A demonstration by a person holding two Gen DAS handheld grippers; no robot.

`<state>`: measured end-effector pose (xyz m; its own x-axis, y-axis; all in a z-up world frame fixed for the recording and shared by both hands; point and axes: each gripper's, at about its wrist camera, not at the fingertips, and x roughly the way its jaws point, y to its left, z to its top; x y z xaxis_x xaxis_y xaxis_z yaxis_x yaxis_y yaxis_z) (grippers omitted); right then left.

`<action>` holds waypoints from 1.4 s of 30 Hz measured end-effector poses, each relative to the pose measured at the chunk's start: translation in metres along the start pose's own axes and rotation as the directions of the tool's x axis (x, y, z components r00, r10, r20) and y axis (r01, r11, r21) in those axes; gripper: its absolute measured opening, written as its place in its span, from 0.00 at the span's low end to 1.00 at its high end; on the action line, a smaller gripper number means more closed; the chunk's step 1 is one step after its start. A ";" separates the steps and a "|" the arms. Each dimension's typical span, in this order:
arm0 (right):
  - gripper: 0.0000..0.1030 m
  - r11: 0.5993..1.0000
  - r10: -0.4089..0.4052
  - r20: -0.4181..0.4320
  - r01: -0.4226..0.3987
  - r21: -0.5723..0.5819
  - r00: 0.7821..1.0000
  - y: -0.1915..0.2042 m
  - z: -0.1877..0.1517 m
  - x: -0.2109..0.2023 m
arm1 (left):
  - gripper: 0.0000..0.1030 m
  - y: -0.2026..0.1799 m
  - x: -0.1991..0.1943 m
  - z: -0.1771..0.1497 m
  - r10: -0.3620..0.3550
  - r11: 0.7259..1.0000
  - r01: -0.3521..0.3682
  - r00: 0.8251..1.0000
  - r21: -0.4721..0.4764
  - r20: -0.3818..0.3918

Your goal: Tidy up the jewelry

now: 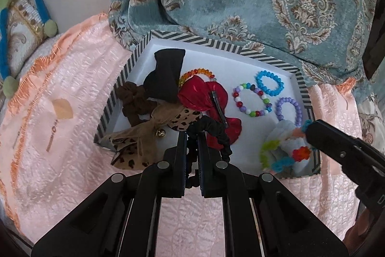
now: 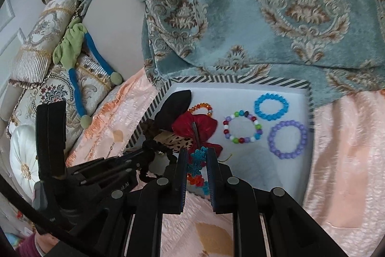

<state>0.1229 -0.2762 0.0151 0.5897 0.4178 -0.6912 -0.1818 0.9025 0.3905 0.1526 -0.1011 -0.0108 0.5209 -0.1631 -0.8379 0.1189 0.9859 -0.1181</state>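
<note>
We only see part of the orange bead bracelet (image 1: 197,73) behind the red bow (image 1: 204,98) in the striped tray (image 1: 240,47). Our left gripper (image 1: 192,136) pinches the black scrunchie (image 1: 211,134) with jaws nearly closed. Our right gripper (image 2: 197,155) squeezes a fuzzy colorful scrunchie (image 2: 197,160) over the tray.

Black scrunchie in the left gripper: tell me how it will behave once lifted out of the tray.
The black scrunchie is gathered fabric, so it will probably hang limp from the left gripper. It looks light and unlikely to slip from the closed pads. Its loop lies against the red bow, so it may drag that along slightly.
</note>
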 end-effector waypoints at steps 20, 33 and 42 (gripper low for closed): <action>0.32 0.990 -0.140 -0.142 0.134 -0.053 0.980 -0.035 -0.019 0.047 | 0.11 0.007 0.060 0.006 -0.009 0.999 0.004 0.994 -0.050 -0.108; 0.35 0.988 -0.155 -0.077 0.156 0.009 0.985 -0.033 -0.041 -0.001 | 0.45 0.011 0.012 -0.010 0.087 0.996 -0.087 0.996 0.003 -0.025; 0.41 0.978 -0.206 0.014 0.206 -0.009 0.978 -0.009 -0.051 -0.039 | 0.45 -0.003 -0.036 -0.026 0.126 0.991 -0.129 0.989 0.039 0.073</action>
<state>0.0617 -0.2952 0.0073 0.6253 0.2214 -0.7483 -0.0633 0.9701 0.2341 0.1115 -0.0971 0.0063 0.5917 -0.0396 -0.8052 0.0831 0.9965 0.0121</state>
